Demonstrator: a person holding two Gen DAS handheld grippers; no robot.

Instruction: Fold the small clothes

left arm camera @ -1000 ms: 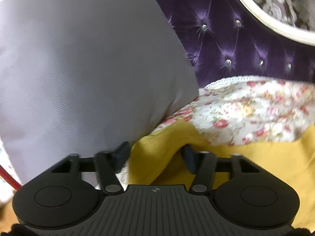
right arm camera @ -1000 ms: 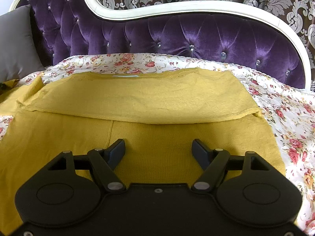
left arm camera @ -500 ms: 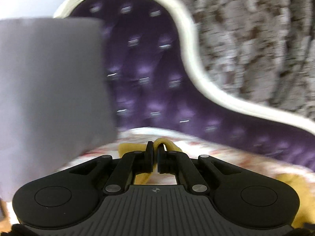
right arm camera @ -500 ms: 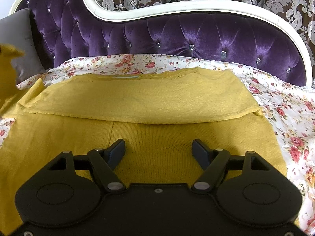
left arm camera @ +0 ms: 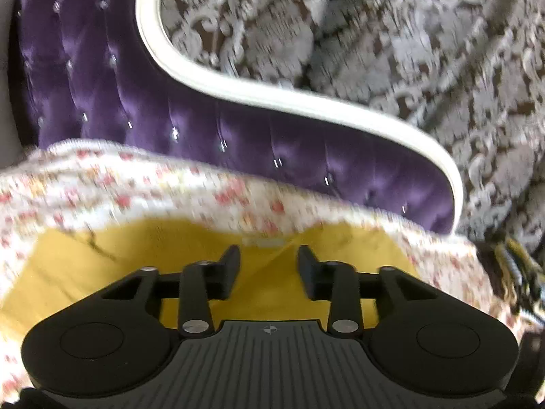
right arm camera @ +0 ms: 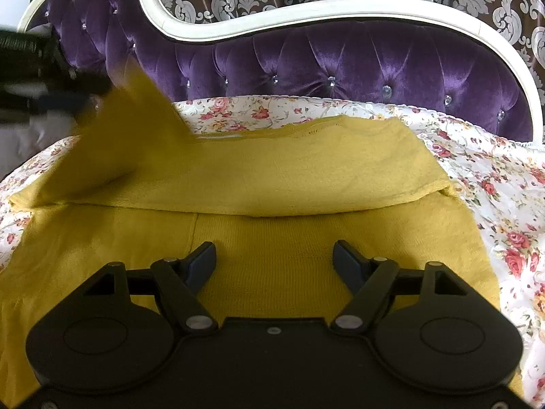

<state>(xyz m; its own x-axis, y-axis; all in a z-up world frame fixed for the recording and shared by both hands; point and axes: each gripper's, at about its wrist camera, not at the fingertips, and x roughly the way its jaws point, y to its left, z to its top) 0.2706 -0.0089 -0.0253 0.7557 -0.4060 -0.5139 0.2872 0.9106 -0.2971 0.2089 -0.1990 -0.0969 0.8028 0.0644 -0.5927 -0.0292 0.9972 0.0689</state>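
The right claw [right arm camera: 274, 255] is wide open and holds nothing. It hangs low over the near part of the yellow top [right arm camera: 306, 177], which lies on the flowery sheet [right arm camera: 494, 177]. The left claw [left arm camera: 269, 262] is wide open too. Farther off, on the left, a yellow flap [right arm camera: 136, 119] is up in the air. Nothing seems to hold it, so it may drop crooked and bunch up.
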